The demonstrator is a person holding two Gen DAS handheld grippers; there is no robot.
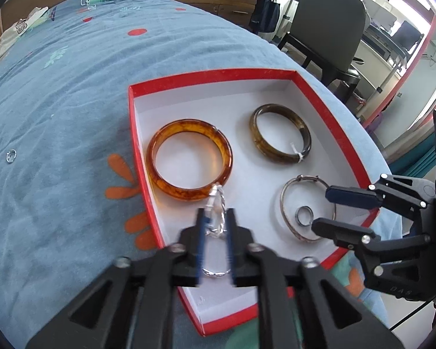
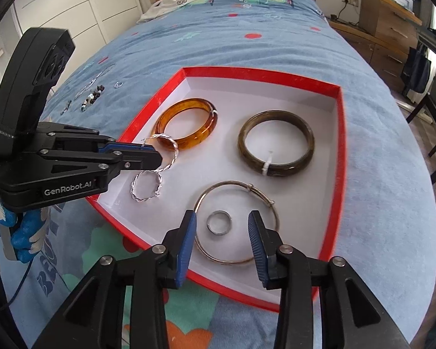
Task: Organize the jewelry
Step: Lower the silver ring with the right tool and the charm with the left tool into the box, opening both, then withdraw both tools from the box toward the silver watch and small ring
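A red box (image 1: 212, 74) with a white floor lies on the blue bedspread. In it are an amber bangle (image 1: 157, 157), a dark olive bangle (image 1: 276, 154), a thin silver bangle (image 1: 284, 200) and a small ring (image 2: 219, 222) inside that bangle. My left gripper (image 1: 216, 212) is open just above the box floor. A twisted silver hoop (image 2: 171, 151) stands tilted between its pads, and a second twisted hoop (image 2: 146, 187) lies flat below. My right gripper (image 2: 222, 216) is open above the small ring, holding nothing.
Loose beads and chains (image 2: 93, 96) and a small silver ring (image 1: 11, 155) lie on the bedspread left of the box. A white garment (image 2: 174, 0) is at the headboard. A chair (image 1: 328, 23) stands past the bed's right edge. A gloved hand (image 2: 23, 232) holds the left gripper.
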